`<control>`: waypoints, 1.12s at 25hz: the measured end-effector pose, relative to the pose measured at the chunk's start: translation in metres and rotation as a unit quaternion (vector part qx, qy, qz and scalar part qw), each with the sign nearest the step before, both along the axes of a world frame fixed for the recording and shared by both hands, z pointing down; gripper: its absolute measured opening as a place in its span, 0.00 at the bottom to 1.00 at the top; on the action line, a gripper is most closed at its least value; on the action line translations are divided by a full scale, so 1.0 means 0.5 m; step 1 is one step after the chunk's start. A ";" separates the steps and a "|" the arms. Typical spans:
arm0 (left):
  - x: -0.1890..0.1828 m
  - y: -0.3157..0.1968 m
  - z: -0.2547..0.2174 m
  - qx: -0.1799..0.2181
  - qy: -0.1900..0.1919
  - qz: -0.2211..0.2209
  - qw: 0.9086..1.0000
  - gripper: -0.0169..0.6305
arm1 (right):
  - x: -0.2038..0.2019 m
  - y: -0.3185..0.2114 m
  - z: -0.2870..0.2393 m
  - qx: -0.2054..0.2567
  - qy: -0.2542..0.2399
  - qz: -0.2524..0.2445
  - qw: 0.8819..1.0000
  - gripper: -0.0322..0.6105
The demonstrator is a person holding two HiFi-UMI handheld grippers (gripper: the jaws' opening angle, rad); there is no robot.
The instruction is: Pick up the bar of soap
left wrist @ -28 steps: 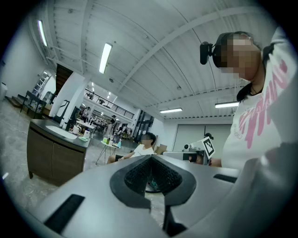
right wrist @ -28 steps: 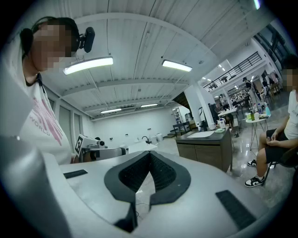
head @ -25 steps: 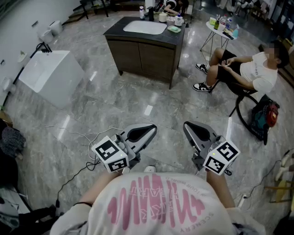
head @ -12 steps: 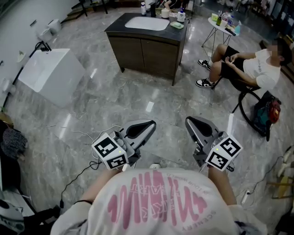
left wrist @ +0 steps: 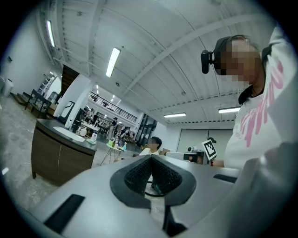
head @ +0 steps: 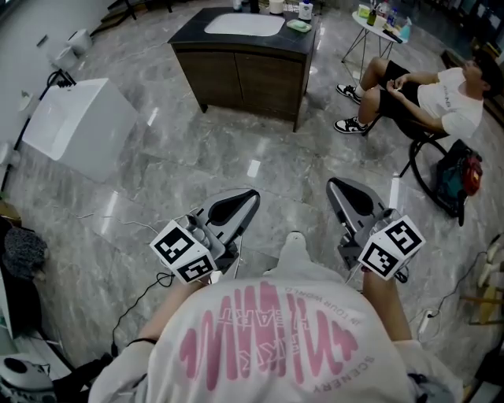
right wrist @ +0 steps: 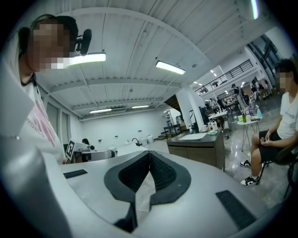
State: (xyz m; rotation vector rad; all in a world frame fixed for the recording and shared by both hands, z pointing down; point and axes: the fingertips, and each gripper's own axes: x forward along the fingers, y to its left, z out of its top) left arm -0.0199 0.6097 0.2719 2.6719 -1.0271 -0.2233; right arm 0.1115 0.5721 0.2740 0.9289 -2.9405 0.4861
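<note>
Soap is too small to pick out for sure: a pale green thing (head: 298, 26) lies on the far dark vanity (head: 236, 71), just right of its white basin (head: 243, 24). Near the wearer, the left gripper (head: 253, 194) and the right gripper (head: 331, 183) are side by side over the grey floor (head: 157, 173), each with its jaws closed together on nothing, well apart from the vanity. A seated person (head: 429, 106) is at far right.

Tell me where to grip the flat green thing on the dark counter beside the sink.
Probably from above, across its narrower span: the green thing lies low and flat near the counter corner, right of the sink. Its exact shape is too small to tell. The right gripper, now shut, must open first.
</note>
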 end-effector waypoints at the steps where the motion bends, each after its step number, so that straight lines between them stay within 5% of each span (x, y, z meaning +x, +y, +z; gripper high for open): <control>1: 0.003 -0.011 -0.001 0.006 -0.004 0.000 1.000 0.04 | 0.007 -0.020 -0.001 -0.007 -0.014 0.008 1.000 0.07; 4: 0.005 -0.051 0.001 0.019 -0.015 -0.005 1.000 0.04 | 0.017 -0.068 0.001 -0.019 -0.048 0.019 0.998 0.07; 18: 0.038 -0.378 -0.001 -0.011 -0.003 -0.038 0.999 0.04 | 0.053 -0.413 0.018 -0.042 -0.034 -0.008 0.999 0.07; 28: 0.044 -0.469 0.023 -0.015 -0.005 -0.056 0.998 0.04 | 0.066 -0.516 0.035 -0.038 -0.026 -0.029 0.998 0.07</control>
